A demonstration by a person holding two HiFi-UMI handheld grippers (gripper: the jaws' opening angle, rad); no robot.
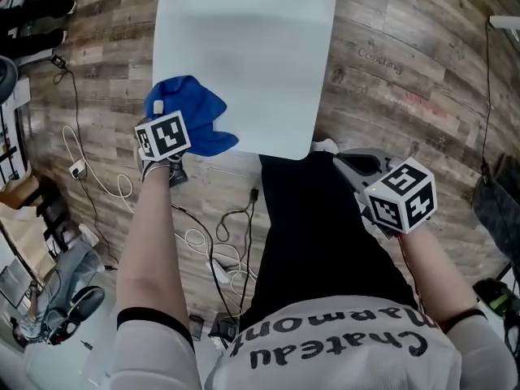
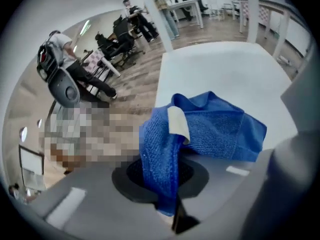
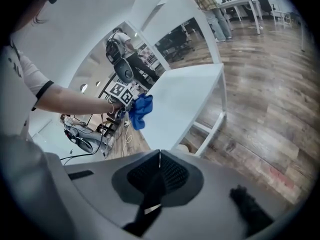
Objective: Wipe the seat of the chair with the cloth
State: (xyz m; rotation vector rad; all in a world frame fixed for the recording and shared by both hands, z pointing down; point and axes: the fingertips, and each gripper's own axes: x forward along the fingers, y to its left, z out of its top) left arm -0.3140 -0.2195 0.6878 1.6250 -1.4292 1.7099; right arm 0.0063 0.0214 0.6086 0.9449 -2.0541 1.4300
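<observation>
Cloth [image 1: 197,119] – blue and bunched – sits on the near left corner of the white chair seat [image 1: 252,51] in the head view, with part of it hanging over the seat's near edge. Our left hand-held gripper [image 1: 165,110] meets it from the near left side, the marker cube just behind the bundle. Our right hand-held gripper [image 1: 348,162] hangs off the seat, just beside its near right corner and above our black trousers [image 1: 313,234]. White and black cables [image 1: 207,246] trail over the wooden floor [image 1: 406,80] at the near left.

In the left gripper view we see the left hand-held gripper [image 2: 167,186] clamped on a fold of the cloth [image 2: 215,129]. The blue weave rises out between the jaws and spreads to the right, onto the seat [image 2: 225,66]. A small pale label [image 2: 178,125] stands up at the top of the pinched fold. Far to the left, people sit at office chairs [image 2: 120,41] on the same wooden floor.

In the right gripper view the right hand-held gripper [image 3: 159,160] has its jaws pressed together with nothing between them. Beyond them, to the far left, the seat [image 3: 187,96] tilts across the frame – the cloth [image 3: 141,110] is on its left corner. Our bare forearm [image 3: 75,100] reaches to it there. A white chair leg [image 3: 214,130] drops from the seat's near edge to the floor.
</observation>
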